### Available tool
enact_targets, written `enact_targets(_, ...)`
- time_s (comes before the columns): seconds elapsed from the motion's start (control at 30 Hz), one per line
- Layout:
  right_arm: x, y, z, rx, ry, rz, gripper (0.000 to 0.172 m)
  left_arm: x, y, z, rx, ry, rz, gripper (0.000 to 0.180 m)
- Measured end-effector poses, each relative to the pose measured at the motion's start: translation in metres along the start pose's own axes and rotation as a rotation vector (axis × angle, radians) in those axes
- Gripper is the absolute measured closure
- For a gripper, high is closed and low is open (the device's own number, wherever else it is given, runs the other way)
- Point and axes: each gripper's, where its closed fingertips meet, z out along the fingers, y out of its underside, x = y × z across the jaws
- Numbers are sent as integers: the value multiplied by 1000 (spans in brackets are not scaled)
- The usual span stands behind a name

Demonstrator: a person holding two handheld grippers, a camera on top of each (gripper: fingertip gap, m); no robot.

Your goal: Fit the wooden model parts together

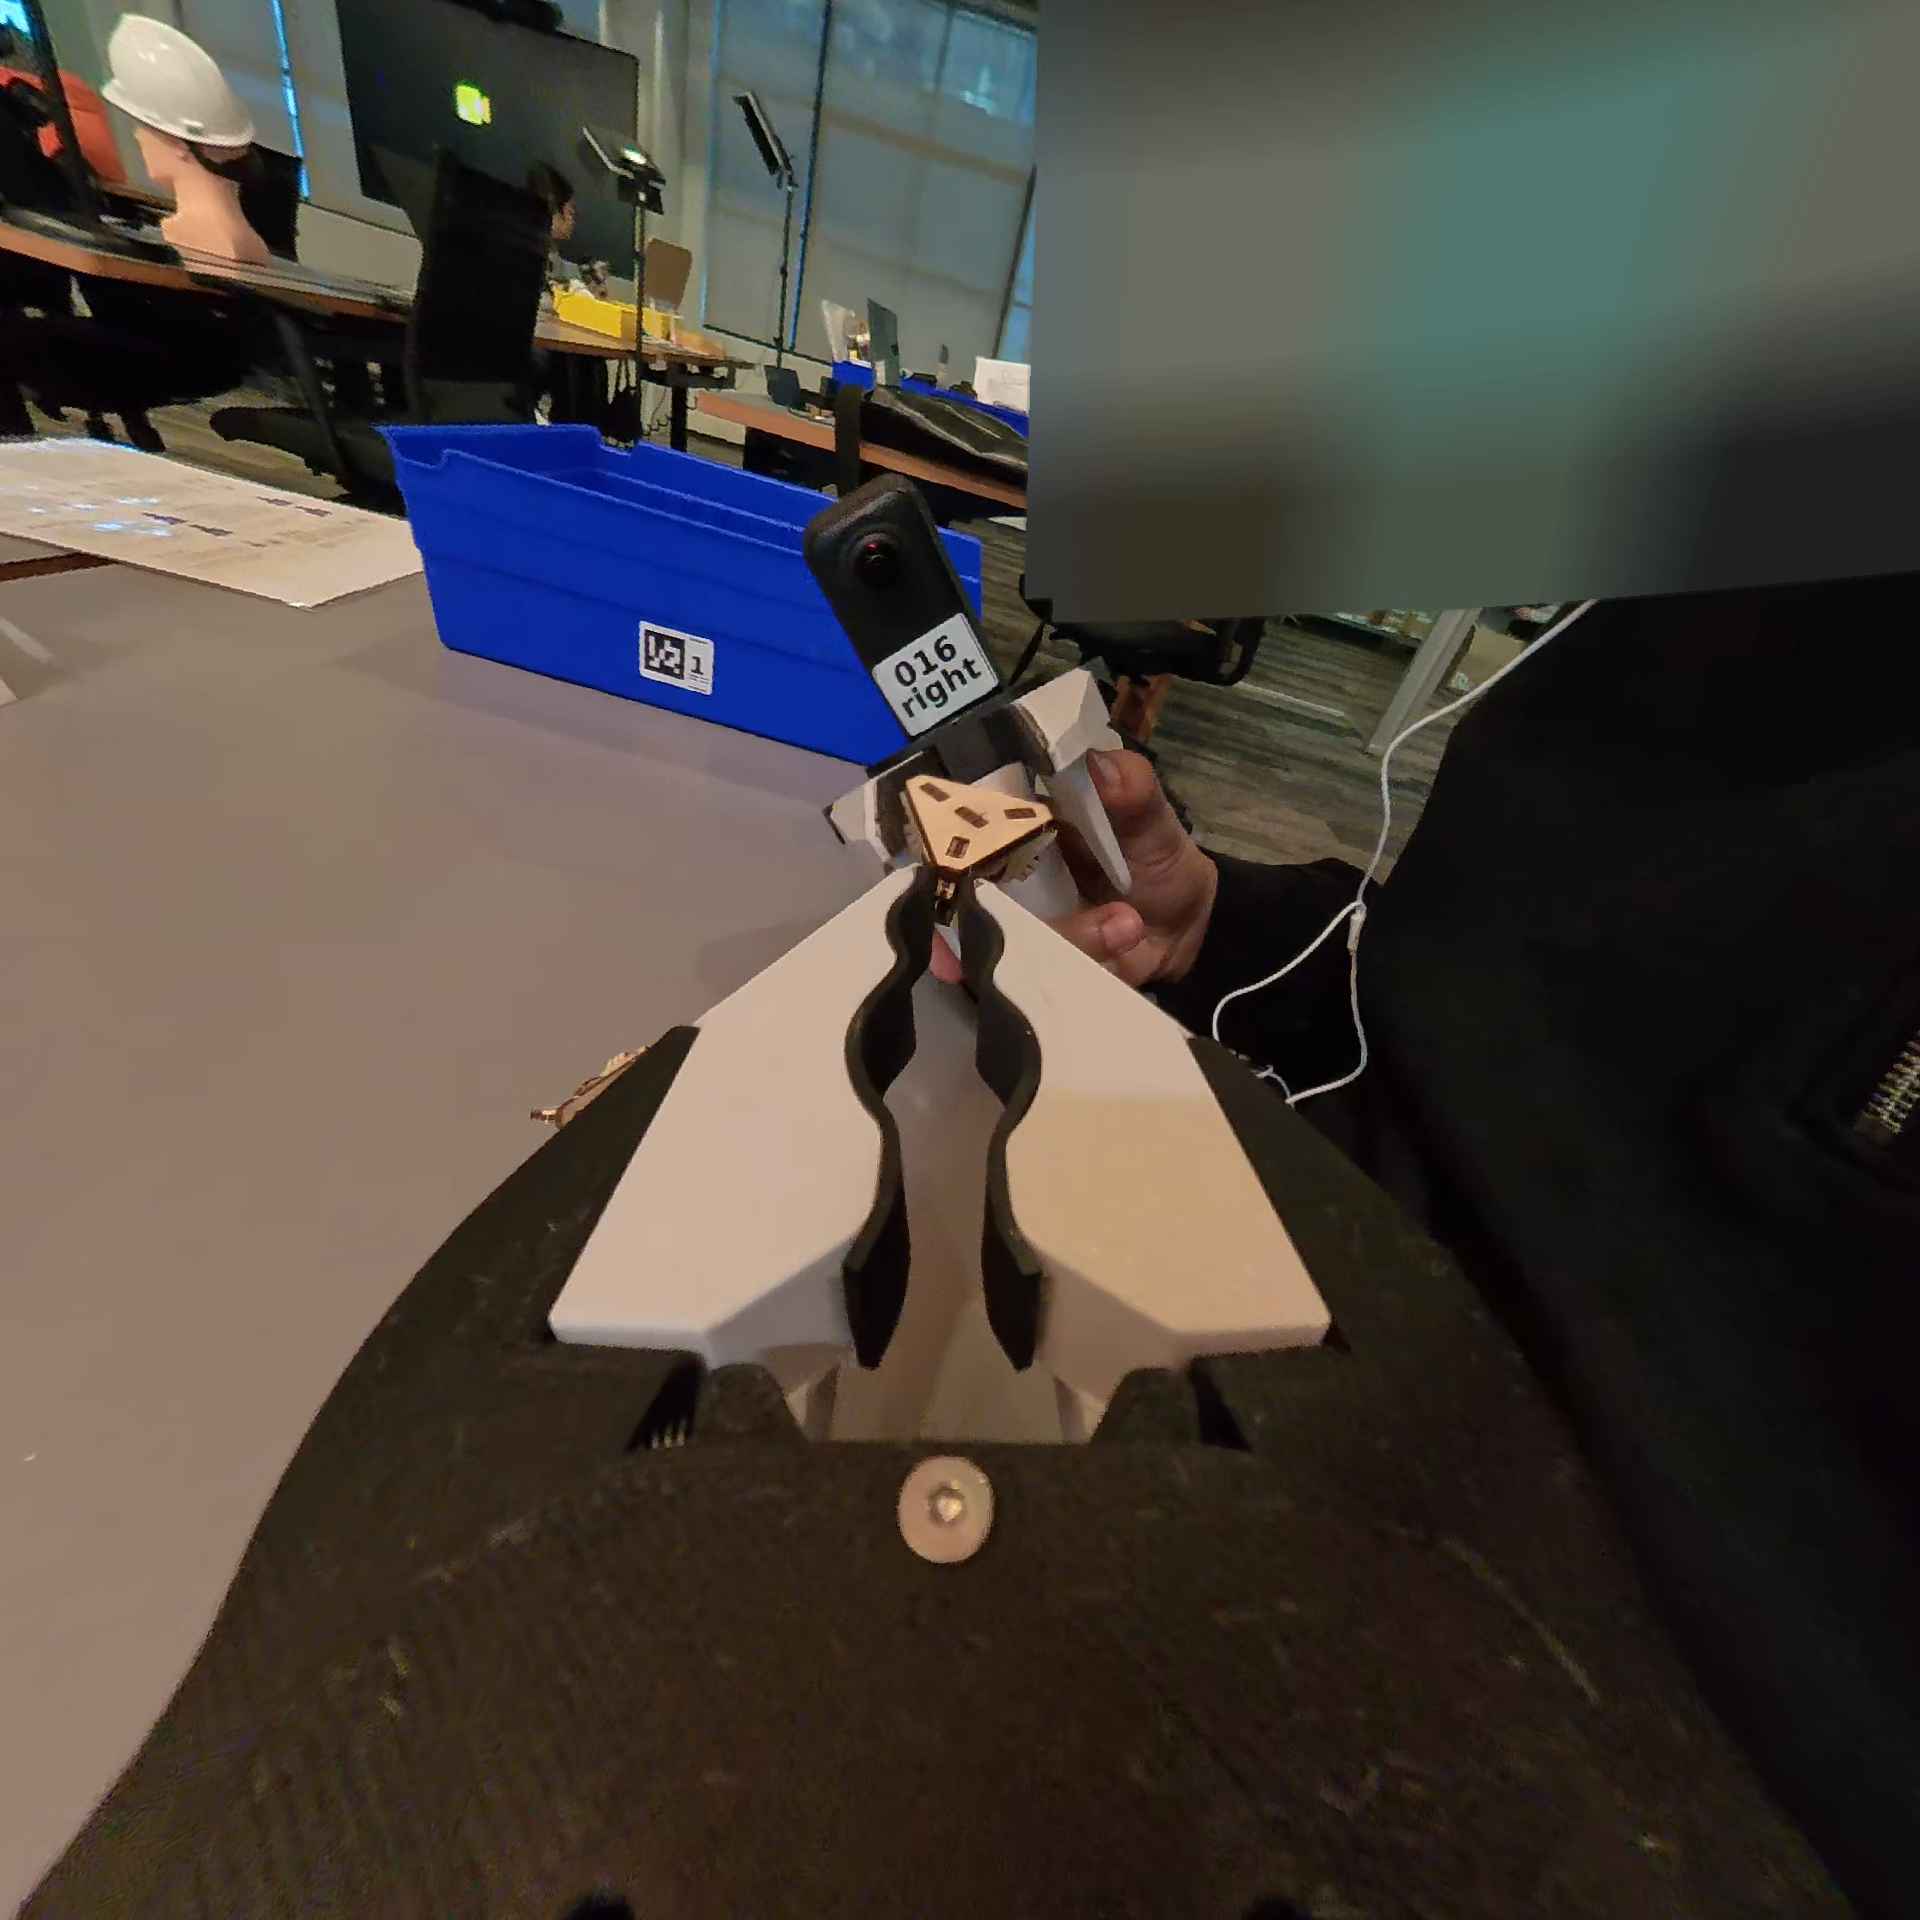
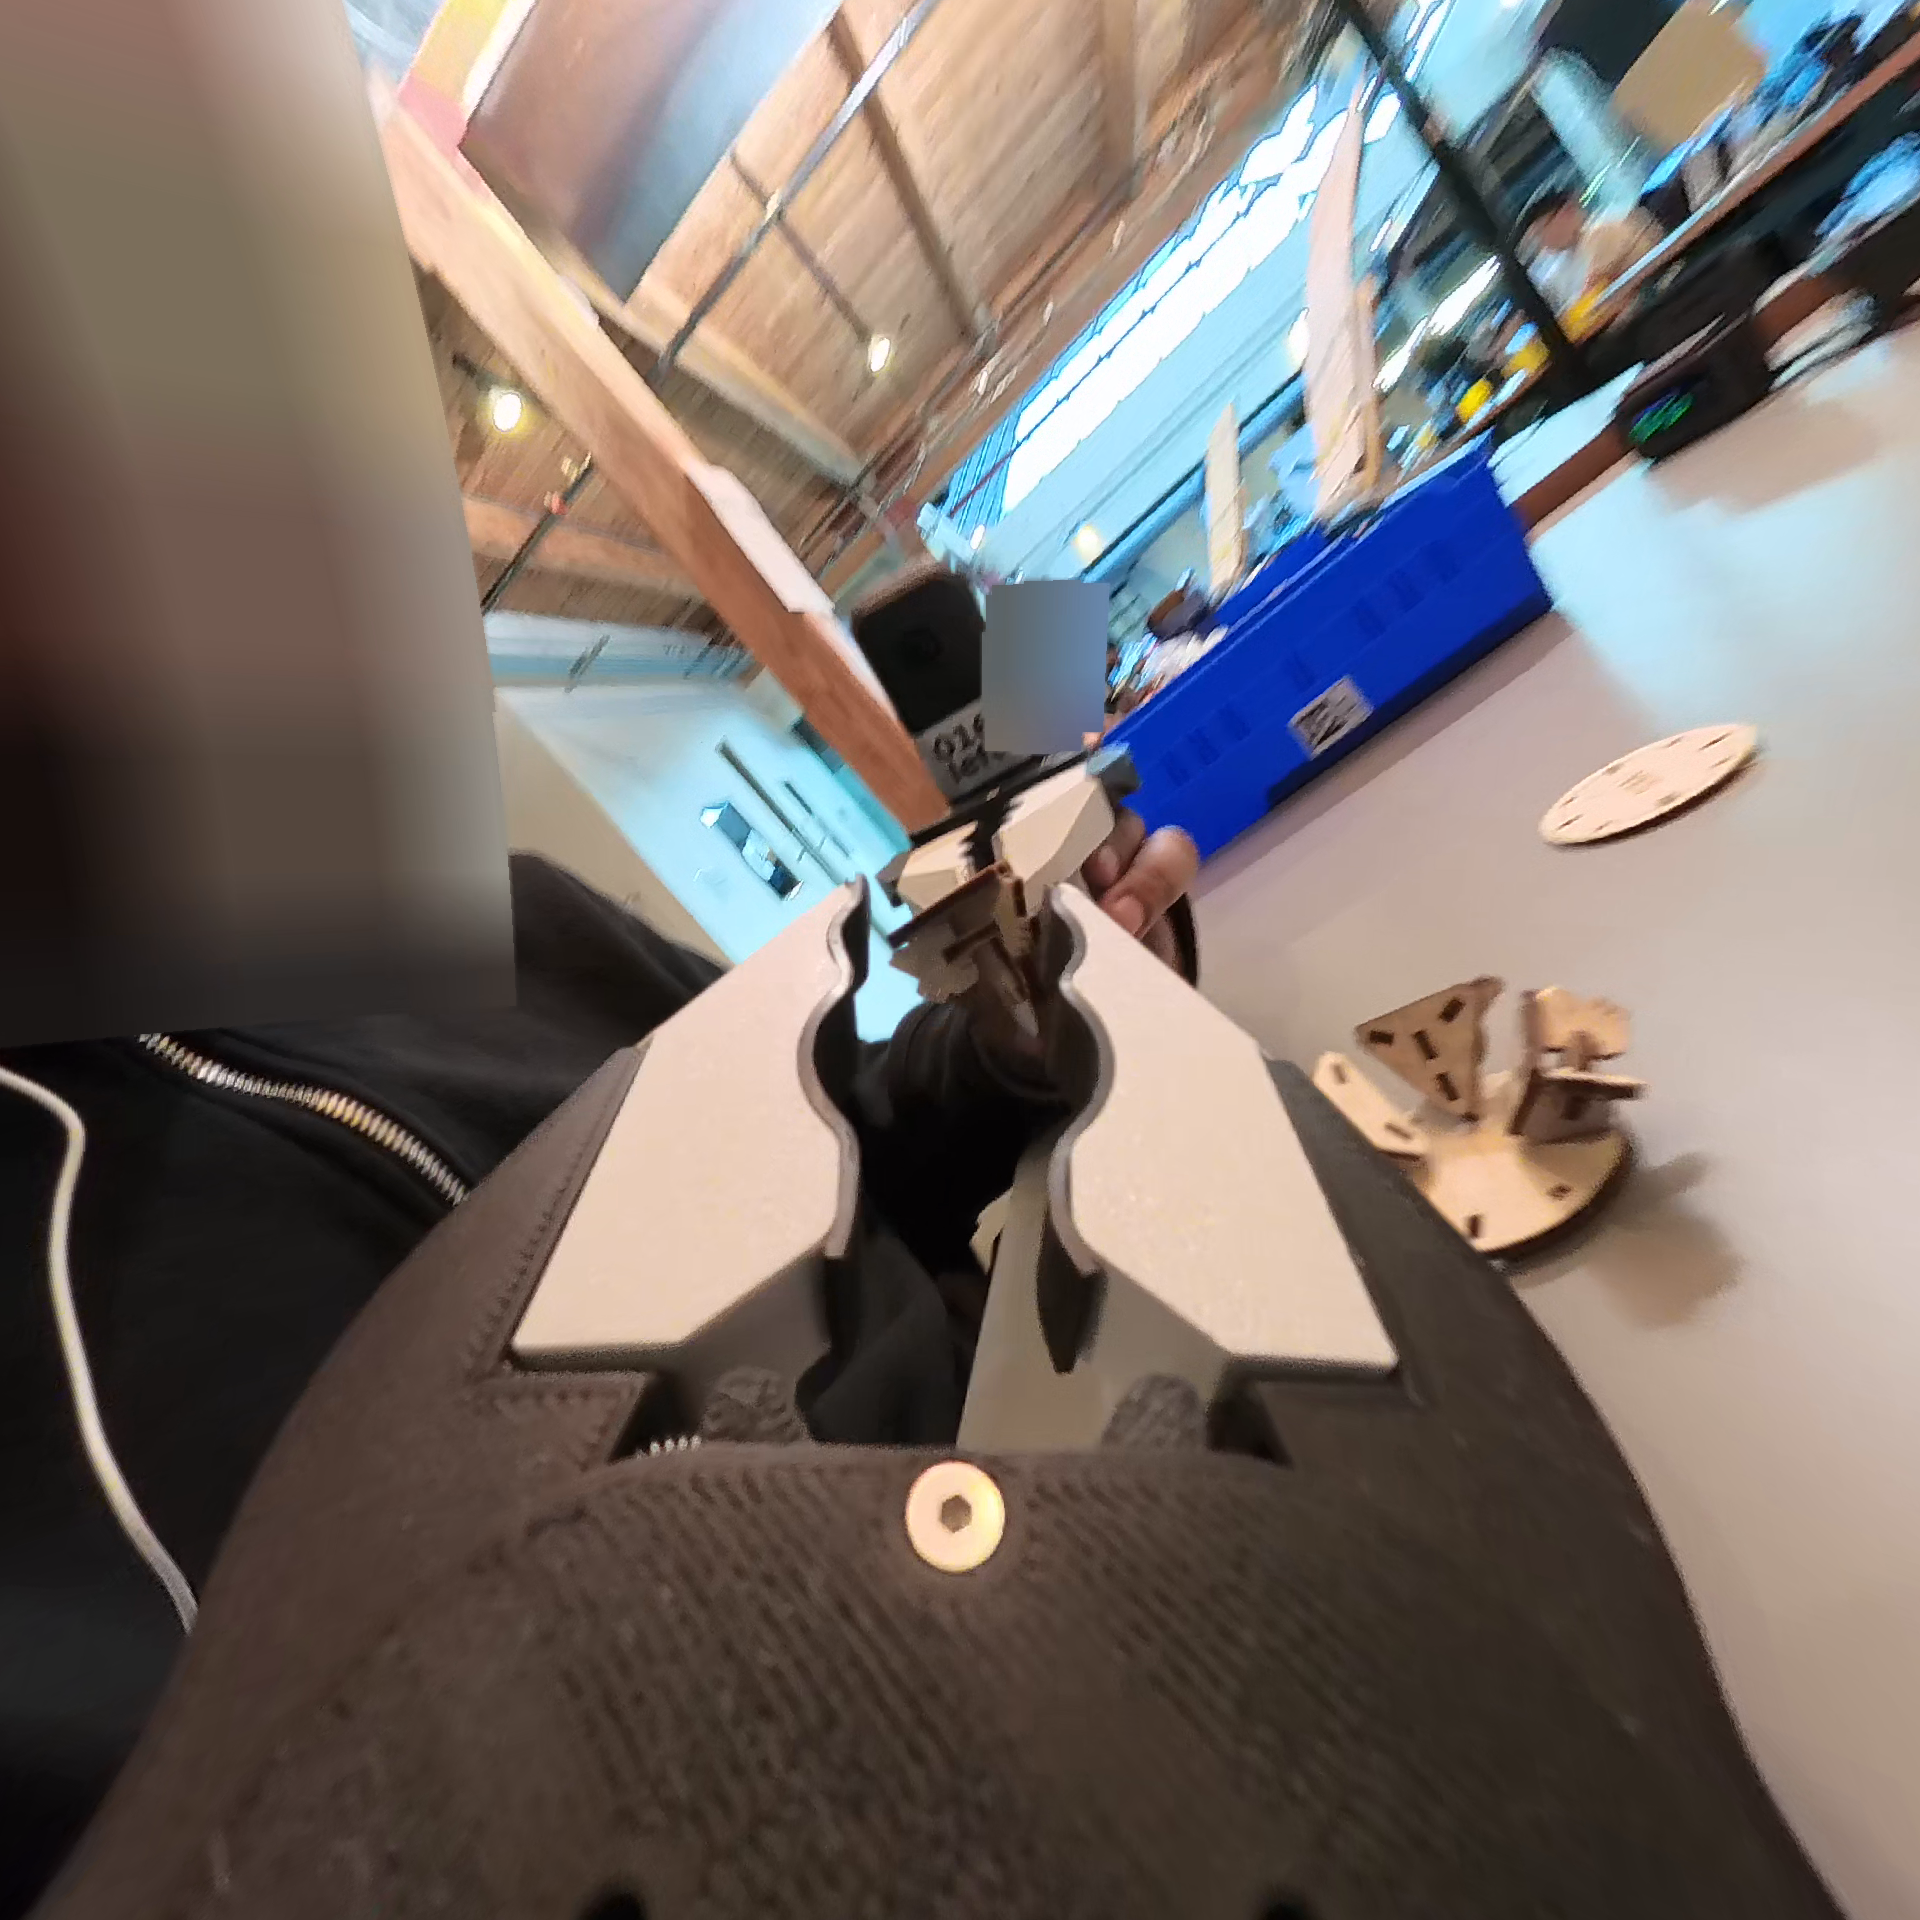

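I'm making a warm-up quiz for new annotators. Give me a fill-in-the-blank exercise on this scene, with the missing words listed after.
1. The bin standing on the grey table is ____ in colour.
2. The left tongs are closed on a small ____ part, just below a triangular plate.
3. In the right wrist view, a flat disc lies on the table near the bin; its shape is ____.
4. The cable hanging by the black jacket is ____.

Missing words: blue; wooden; round; white
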Motion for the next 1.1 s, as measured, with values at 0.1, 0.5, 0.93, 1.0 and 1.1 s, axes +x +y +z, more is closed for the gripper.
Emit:
enact_targets(0.1,1,-8,-6,43,22,-14,139,-6,-2,-2,12,-13,-35,180)
enact_targets(0.5,23,-3,-8,-83,505,-721,129,-33,5,-3,-6,-106,-166,180)
enact_targets(0.93,27,-4,-11,-104,560,-790,171,-19,4,0,-7,-29,-153,177)
enact_targets(1.0,26,-8,-13,-77,554,-768,171,-17,4,0,-7,-18,-149,174)
enact_targets(1.1,24,-15,-18,-34,543,-733,171,-19,1,-3,12,-25,-152,170)
